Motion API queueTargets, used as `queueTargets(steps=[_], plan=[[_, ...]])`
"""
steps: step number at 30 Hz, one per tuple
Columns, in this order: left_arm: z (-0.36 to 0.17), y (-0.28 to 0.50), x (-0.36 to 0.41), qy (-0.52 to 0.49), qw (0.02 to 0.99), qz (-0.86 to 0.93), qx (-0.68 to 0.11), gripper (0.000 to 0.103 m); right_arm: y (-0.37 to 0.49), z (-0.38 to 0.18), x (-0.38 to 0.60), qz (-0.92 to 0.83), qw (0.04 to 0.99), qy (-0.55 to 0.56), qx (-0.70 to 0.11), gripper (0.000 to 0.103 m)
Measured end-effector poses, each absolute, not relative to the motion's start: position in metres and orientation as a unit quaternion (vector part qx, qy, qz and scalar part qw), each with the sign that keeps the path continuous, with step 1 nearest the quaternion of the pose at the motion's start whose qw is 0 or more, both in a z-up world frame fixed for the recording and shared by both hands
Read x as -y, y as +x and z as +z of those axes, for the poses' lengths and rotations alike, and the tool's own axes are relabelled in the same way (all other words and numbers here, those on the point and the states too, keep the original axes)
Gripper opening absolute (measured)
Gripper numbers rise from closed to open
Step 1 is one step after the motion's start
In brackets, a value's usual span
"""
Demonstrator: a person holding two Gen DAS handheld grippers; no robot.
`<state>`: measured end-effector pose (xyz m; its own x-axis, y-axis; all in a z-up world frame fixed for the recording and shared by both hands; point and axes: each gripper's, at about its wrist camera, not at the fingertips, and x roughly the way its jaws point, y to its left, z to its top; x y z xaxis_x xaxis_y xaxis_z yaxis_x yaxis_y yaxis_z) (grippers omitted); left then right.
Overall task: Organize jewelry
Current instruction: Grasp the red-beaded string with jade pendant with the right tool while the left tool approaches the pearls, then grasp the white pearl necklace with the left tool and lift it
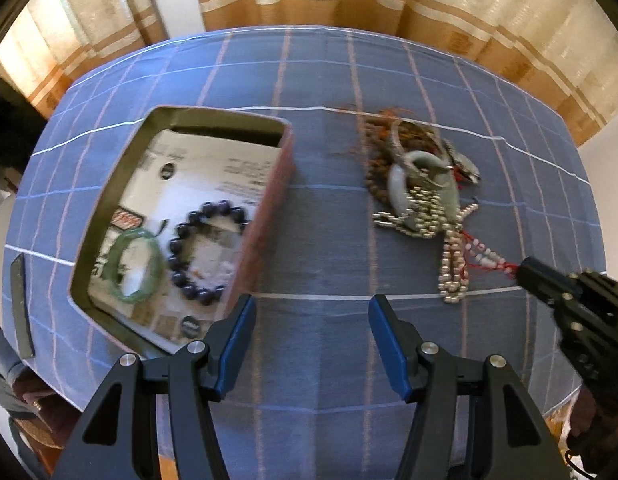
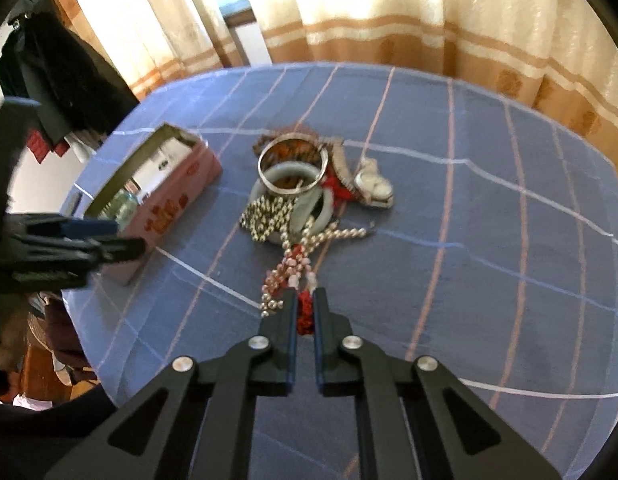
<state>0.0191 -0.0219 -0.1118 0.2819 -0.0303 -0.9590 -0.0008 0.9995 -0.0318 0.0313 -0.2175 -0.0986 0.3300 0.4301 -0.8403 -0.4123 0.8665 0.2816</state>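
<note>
Two bracelets sit in our box (image 1: 265, 208); jewelry pile (image 2: 297, 196) remains on tabletop (image 2: 469, 240). Right gripper (image 2: 305, 300) clenched on red tassel (image 2: 305, 314), left gripper (image 1: 313, 312) released.

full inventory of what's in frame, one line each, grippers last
pink rectangular box: 1, pink sides, open, left on table
green jade bangle: 1, green, inside box
dark beaded bracelet: 1, near-black, inside box, right of bangle
silver metal bangle: 1, silver, atop jewelry pile
pale jade bangle: 1, pale green, in pile
silver bead chain: count unclear, silver, front of pile
wristwatch: 1, silver, right of pile
brown bead strand: count unclear, brown, under pile
red-corded white bead string: 1, trailing from pile
blue checked tablecloth: 1
striped curtains: cream and tan, behind
left gripper: open, empty
right gripper: shut on red cord
</note>
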Motion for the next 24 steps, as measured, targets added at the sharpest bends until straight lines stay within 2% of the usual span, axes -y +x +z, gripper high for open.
queueTargets(steps=[3, 13, 21, 24], plan=[[-0.117, 0.023, 0.04, -0.007, 0.799, -0.026, -0.601, 0.059, 0.026, -0.088, 0.23, 0.247, 0.825, 0.0, -0.509, 0.009], [-0.138, 0.033, 0.094, -0.004, 0.789, -0.083, -0.609, 0.059, 0.018, -0.117, 0.281, 0.172, 0.82, 0.015, -0.546, 0.009], [-0.163, 0.051, 0.126, 0.018, 0.784, -0.097, -0.613, 0.059, 0.012, -0.113, 0.293, 0.171, 0.82, 0.021, -0.545, 0.009], [-0.174, 0.056, 0.135, 0.029, 0.787, -0.093, -0.61, 0.059, 0.012, -0.117, 0.291, 0.18, 0.817, 0.022, -0.547, 0.014]])
